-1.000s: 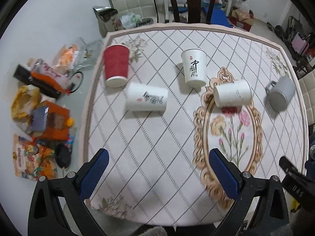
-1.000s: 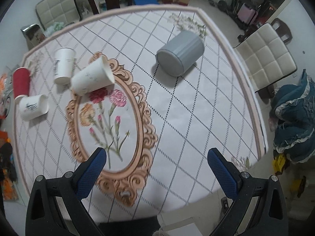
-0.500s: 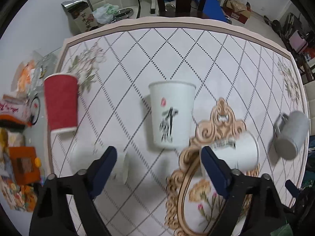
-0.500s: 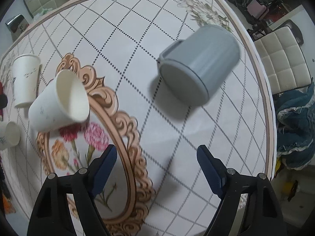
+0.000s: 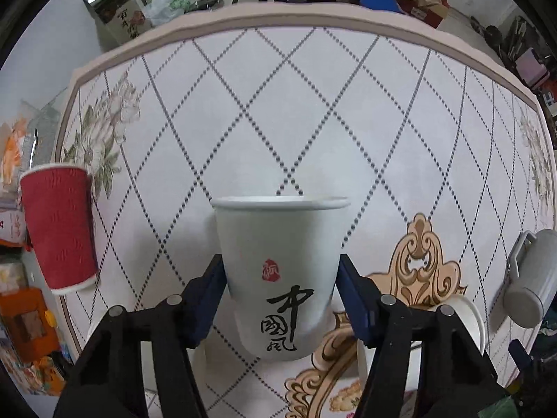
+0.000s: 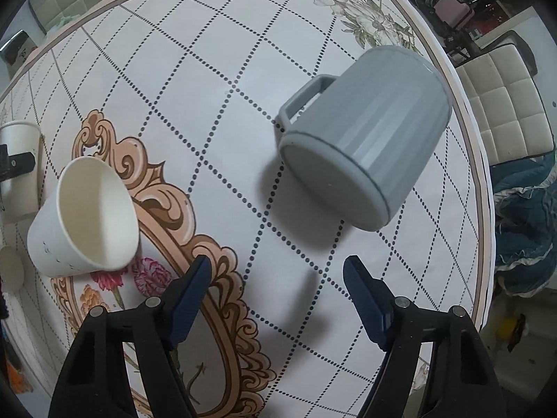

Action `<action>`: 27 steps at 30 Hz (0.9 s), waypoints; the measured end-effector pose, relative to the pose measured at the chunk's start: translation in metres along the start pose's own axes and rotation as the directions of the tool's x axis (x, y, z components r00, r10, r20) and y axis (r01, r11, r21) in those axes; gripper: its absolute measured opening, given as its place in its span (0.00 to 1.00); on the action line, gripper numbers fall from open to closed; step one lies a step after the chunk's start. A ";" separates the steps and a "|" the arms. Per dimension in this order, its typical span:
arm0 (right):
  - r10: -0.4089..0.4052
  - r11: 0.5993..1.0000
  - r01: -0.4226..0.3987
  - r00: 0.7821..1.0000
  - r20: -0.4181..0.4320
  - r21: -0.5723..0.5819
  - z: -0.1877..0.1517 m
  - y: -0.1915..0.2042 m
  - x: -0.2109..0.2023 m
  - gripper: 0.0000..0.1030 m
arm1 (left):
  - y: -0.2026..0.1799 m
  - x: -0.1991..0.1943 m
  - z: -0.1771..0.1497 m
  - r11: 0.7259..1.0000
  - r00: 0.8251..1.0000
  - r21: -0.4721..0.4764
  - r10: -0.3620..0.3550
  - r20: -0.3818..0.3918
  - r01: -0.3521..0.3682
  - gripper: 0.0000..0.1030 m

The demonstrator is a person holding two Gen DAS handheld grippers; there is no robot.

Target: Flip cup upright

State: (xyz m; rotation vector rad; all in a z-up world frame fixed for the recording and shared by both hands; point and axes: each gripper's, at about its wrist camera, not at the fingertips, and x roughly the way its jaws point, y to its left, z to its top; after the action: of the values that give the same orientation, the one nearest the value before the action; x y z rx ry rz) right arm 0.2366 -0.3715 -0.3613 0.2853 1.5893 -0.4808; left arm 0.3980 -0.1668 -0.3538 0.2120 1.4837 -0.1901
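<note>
In the left wrist view a white paper cup with black calligraphy (image 5: 280, 271) stands between my left gripper's (image 5: 280, 299) blue pads, which press its sides. It also shows at the left edge of the right wrist view (image 6: 19, 170). A grey mug (image 6: 365, 132) lies on its side, base toward my right gripper (image 6: 276, 296), which is open and empty just short of it. The mug shows at the right edge of the left wrist view (image 5: 529, 278). A plain white paper cup (image 6: 87, 216) lies on its side with its mouth toward the right camera.
A red ribbed paper cup (image 5: 59, 230) lies on the table's left side. Another white cup (image 6: 10, 271) lies at the far left. The patterned tablecloth (image 5: 278, 104) covers the table. Chairs (image 6: 504, 104) stand around it, and clutter (image 5: 21, 313) lies on the floor at left.
My left gripper moved forward and shut on the calligraphy cup. My right gripper moved closer to the grey mug and its jaws narrowed somewhat.
</note>
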 end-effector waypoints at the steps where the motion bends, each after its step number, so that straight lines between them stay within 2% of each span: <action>1: -0.001 1.000 0.001 1.000 0.000 0.002 0.001 -0.001 0.000 0.76 | 0.000 -0.001 0.000 1.000 1.000 0.006 0.004 0.003 -0.004 0.57; 6: -0.001 1.000 0.001 1.000 0.008 0.008 -0.003 -0.009 -0.005 0.76 | -0.001 -0.016 -0.007 1.000 1.000 0.022 0.005 0.021 -0.005 0.56; 11: 0.008 1.000 -0.009 1.000 0.028 0.008 -0.007 -0.010 -0.021 0.76 | 0.004 -0.051 -0.022 1.000 0.998 0.012 0.003 0.063 -0.004 0.56; 16: 0.029 1.000 -0.030 0.998 0.056 0.007 -0.023 -0.008 -0.041 0.76 | 0.013 -0.090 -0.058 1.000 0.996 0.001 0.001 0.088 -0.001 0.56; 23: 0.028 0.999 -0.030 0.997 0.072 0.024 -0.062 -0.016 -0.054 0.77 | 0.011 -0.101 -0.132 0.999 0.999 -0.003 -0.049 0.024 0.049 0.56; 27: 0.017 1.000 -0.018 0.999 0.049 0.022 -0.082 -0.020 -0.046 0.77 | 0.007 -0.082 -0.179 0.992 0.990 -0.043 -0.125 -0.068 0.122 0.56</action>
State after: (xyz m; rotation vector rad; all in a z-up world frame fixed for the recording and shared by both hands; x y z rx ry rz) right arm 0.1582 -0.3460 -0.3111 0.3019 1.5338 -0.4892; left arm 0.2209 -0.1146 -0.2858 0.0962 1.5709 -0.2558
